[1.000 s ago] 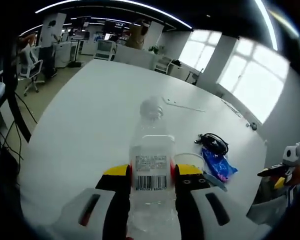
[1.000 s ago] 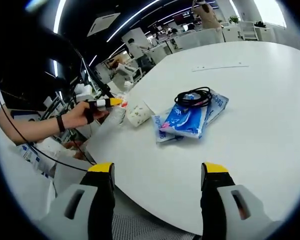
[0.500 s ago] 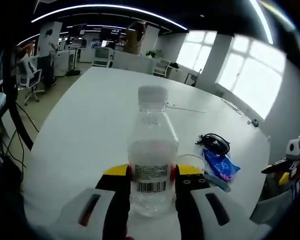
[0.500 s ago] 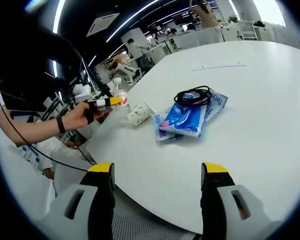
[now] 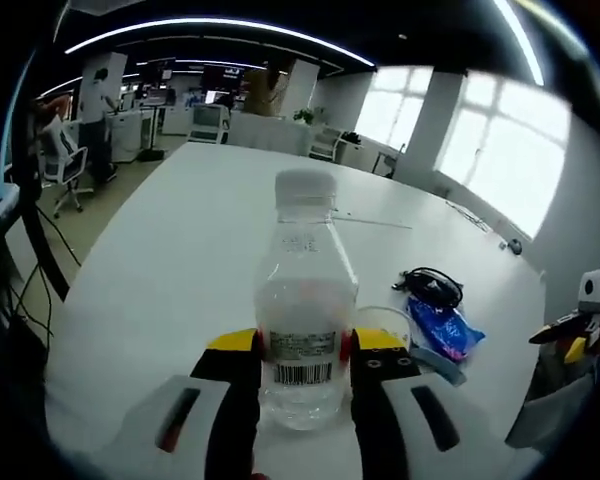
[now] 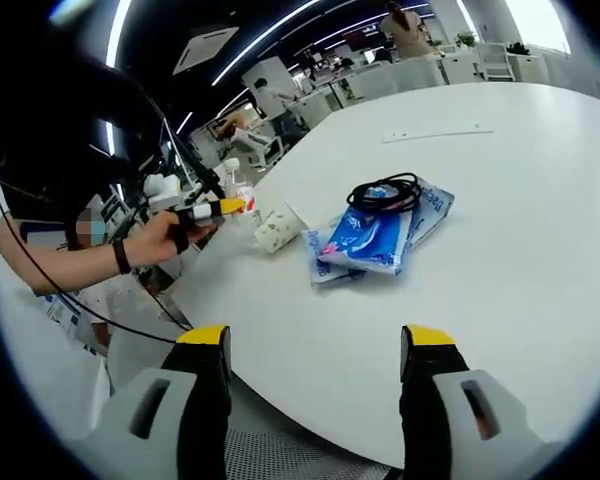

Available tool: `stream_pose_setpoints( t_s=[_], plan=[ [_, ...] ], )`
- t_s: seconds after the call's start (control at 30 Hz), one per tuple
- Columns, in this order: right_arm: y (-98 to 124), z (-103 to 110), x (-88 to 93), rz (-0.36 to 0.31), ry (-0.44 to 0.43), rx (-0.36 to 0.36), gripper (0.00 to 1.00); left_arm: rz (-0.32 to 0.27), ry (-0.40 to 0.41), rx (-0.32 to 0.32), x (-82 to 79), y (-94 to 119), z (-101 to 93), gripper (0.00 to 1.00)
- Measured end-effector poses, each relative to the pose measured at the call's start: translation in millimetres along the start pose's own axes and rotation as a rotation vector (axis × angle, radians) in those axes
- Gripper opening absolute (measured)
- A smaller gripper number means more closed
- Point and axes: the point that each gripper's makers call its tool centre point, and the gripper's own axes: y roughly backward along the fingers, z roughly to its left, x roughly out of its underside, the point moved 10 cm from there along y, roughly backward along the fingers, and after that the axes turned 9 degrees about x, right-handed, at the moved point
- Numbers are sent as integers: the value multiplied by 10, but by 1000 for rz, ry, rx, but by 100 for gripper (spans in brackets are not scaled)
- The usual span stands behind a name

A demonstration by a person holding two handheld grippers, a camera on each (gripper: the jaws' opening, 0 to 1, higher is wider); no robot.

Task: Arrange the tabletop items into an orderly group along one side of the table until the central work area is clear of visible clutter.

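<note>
Left claw (image 5: 302,355): closed upon the upright clear bottle (image 5: 302,325), held between its jaws above the white table (image 5: 180,260).
Right claw (image 6: 315,350): stood wide open, empty, short of the blue packets (image 6: 375,238).

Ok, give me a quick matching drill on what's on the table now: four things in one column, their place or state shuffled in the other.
Things:
1. water bottle
2. black cable
3. paper cup
4. right gripper

States:
A. lying on its side by the table edge
B. open, holding nothing
C. clamped upright between the left gripper jaws
D. coiled on top of the blue packets

Pairs: 1-C, 2-D, 3-A, 4-B
</note>
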Motion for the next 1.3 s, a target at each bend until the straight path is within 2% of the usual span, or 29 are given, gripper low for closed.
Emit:
stream_pose_setpoints(
  t_s=[0.13,0.27,0.73,1.3],
  plan=[
    [3,-3,-4,-4,-3,3,68,4,-24,4,33,18,-40,33],
    [3,6,-19,-20,-10,-2,68,24,-88,-4,50,35,-87,33],
    [2,47,-17,-27,1,-16,68,8,-111,-29,181,214,-160,34],
    [40,101,38,-30,9,-19,67,26,-133,-52,345,400,-271,35]
  ],
)
